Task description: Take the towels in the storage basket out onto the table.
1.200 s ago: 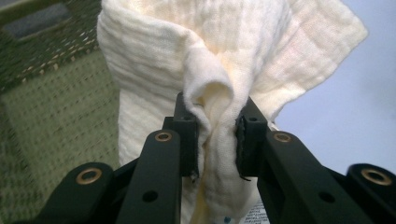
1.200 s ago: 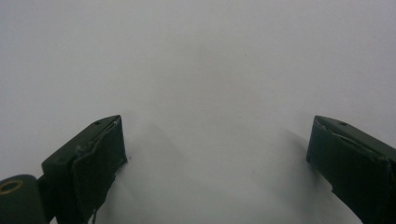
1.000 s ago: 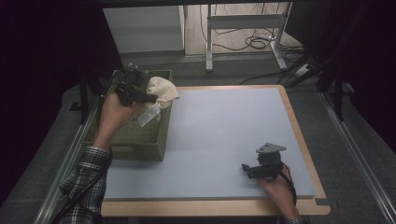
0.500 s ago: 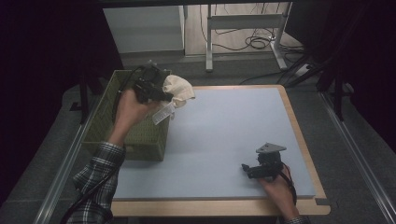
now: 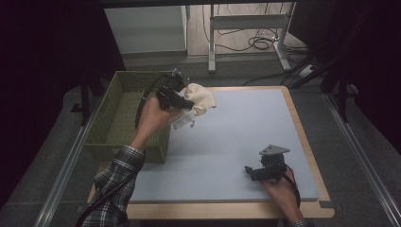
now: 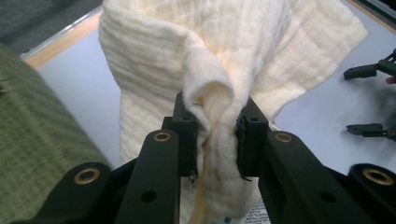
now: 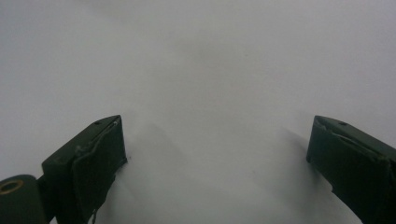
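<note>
Left gripper [image 6: 215, 135] clamped tight on a bunched fold of the cream cloth [image 6: 224, 56], pads biting from both sides, nothing loose between them. Cloth up in the air, draped forward and down from the jaws, a white care label [image 5: 182, 124] dangling underneath. Seen from the high view, left gripper [image 5: 182, 101] and cloth [image 5: 201, 98] poised right over the far left corner of the blue mat [image 5: 236, 142], just past the rim of the green woven basket [image 5: 118, 113]. Basket on the left, bare mat to the right.

Right gripper [image 5: 259, 171] parked low near the front right of the bench [image 5: 302, 142], jaws spread wide, holding nothing, just grey mat between them in its own view [image 7: 215, 158].

Key relation: cloth hangs from the left gripper with its long run dropping downward and away from the hand, free edge toward the mat's centre. Right gripper well apart, across the mat toward the near right. Likely call: lay the cloth out on the open mat, lowering so the hanging end lands first. Left hand alone in reach; right one needing a long reach to grab a corner.
</note>
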A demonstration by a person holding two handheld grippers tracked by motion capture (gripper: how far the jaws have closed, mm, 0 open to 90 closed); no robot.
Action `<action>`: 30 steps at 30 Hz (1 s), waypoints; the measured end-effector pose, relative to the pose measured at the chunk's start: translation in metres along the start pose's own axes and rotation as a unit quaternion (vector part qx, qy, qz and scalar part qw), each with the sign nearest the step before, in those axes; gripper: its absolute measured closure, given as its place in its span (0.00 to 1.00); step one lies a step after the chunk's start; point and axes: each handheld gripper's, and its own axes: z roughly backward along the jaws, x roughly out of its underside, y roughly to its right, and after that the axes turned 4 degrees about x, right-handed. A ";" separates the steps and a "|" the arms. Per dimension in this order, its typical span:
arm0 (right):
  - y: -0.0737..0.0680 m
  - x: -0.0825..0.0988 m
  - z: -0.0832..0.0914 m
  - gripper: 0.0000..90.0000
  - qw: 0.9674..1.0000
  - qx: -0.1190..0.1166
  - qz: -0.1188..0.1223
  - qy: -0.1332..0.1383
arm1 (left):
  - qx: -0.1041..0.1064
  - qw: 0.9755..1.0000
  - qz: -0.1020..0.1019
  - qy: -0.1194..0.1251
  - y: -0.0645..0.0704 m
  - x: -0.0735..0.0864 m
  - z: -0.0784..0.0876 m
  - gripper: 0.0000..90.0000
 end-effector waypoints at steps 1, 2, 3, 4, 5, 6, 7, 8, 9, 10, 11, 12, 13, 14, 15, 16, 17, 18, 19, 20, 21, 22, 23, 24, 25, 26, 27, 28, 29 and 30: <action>0.000 0.000 0.000 0.05 1.000 0.000 0.000 0.000 | 0.002 1.000 -0.002 0.001 0.002 0.000 -0.004 0.82; 0.000 0.000 0.000 0.05 1.000 0.000 0.000 0.000 | 0.004 1.000 -0.002 0.001 0.003 0.000 -0.009 0.82; 0.000 0.000 0.000 0.05 1.000 0.000 0.000 0.000 | 0.006 1.000 -0.002 0.000 0.005 0.000 -0.013 0.82; 0.000 0.000 0.000 0.05 1.000 0.000 0.000 0.000 | 0.007 1.000 -0.003 -0.001 0.006 0.000 -0.017 0.82; 0.000 0.000 0.000 0.05 1.000 0.000 0.001 0.000 | 0.008 1.000 -0.004 -0.002 0.007 0.000 -0.021 0.82; 0.000 0.000 0.000 0.05 1.000 0.000 0.001 0.000 | 0.009 1.000 -0.005 -0.002 0.009 0.001 -0.026 0.82; 0.000 0.000 0.000 0.05 1.000 0.000 0.001 0.000 | 0.012 1.000 -0.004 -0.001 0.010 0.001 -0.030 0.82; 0.000 0.000 0.000 0.05 1.000 0.000 0.001 -0.001 | 0.015 1.000 -0.003 -0.001 0.011 0.002 -0.035 0.82; 0.001 0.000 0.000 0.05 1.000 0.000 0.001 -0.001 | 0.018 1.000 -0.002 0.000 0.013 0.003 -0.044 0.82; 0.001 0.000 0.000 0.05 1.000 0.000 0.001 -0.001 | 0.018 1.000 -0.002 0.000 0.013 0.003 -0.044 0.82; 0.001 0.000 0.000 0.05 1.000 0.000 0.001 -0.001 | 0.018 1.000 -0.004 -0.002 0.015 0.003 -0.049 0.82; 0.001 0.000 0.000 0.05 1.000 0.000 0.001 -0.001 | 0.018 1.000 -0.005 -0.003 0.017 0.004 -0.055 0.81; 0.001 0.000 0.000 0.05 1.000 -0.002 0.002 -0.001 | 0.018 1.000 -0.006 -0.002 0.017 0.005 -0.058 0.81; 0.002 0.000 0.000 0.05 1.000 -0.007 0.007 0.000 | 0.019 1.000 -0.006 -0.002 0.019 0.006 -0.063 0.81; 0.002 0.000 0.000 0.05 1.000 -0.007 0.007 0.000 | 0.019 1.000 -0.007 0.000 0.020 0.007 -0.067 0.81; 0.004 0.000 0.000 0.05 1.000 -0.012 0.010 -0.001 | 0.021 1.000 -0.009 0.003 0.022 0.008 -0.075 0.81; 0.004 0.000 0.000 0.05 1.000 -0.012 0.010 -0.001 | 0.021 1.000 -0.009 0.003 0.022 0.008 -0.075 0.81; 0.004 0.000 0.000 0.05 1.000 -0.014 0.015 -0.001 | 0.022 1.000 -0.009 0.004 0.023 0.009 -0.080 0.81; 0.006 0.001 0.001 0.05 1.000 -0.019 0.019 -0.001 | 0.024 1.000 -0.008 0.007 0.025 0.010 -0.087 0.81; 0.006 0.001 0.001 0.05 1.000 -0.019 0.019 -0.001 | 0.024 1.000 -0.008 0.007 0.025 0.010 -0.087 0.81; 0.006 0.001 0.001 0.06 0.999 -0.022 0.023 -0.001 | 0.029 1.000 -0.008 0.008 0.027 0.011 -0.095 0.80; 0.006 0.001 0.001 0.06 0.999 -0.022 0.023 -0.001 | 0.029 1.000 -0.008 0.008 0.027 0.011 -0.095 0.80; 0.007 0.001 0.001 0.06 0.999 -0.024 0.027 -0.001 | 0.028 1.000 -0.009 0.010 0.028 0.012 -0.099 0.80; 0.007 0.001 0.001 0.06 0.999 -0.024 0.027 -0.001 | 0.029 0.999 -0.009 0.010 0.030 0.012 -0.103 0.80; 0.007 0.001 0.001 0.06 0.999 -0.025 0.028 0.000 | 0.031 0.999 -0.006 0.013 0.033 0.013 -0.111 0.80; 0.007 0.001 0.001 0.06 0.999 -0.025 0.028 0.000 | 0.031 0.999 -0.006 0.013 0.033 0.013 -0.111 0.80; 0.007 0.001 0.001 0.06 0.999 -0.026 0.029 -0.001 | 0.030 0.999 -0.009 0.013 0.034 0.013 -0.115 0.80; 0.007 0.001 0.001 0.06 0.999 -0.026 0.028 -0.001 | 0.031 0.999 -0.009 0.013 0.037 0.014 -0.123 0.80; 0.007 0.001 0.001 0.06 0.999 -0.026 0.029 0.000 | 0.032 0.999 -0.010 0.011 0.038 0.015 -0.127 0.80; 0.007 0.001 0.001 0.06 0.999 -0.026 0.029 0.000 | 0.032 0.999 -0.010 0.011 0.038 0.015 -0.127 0.79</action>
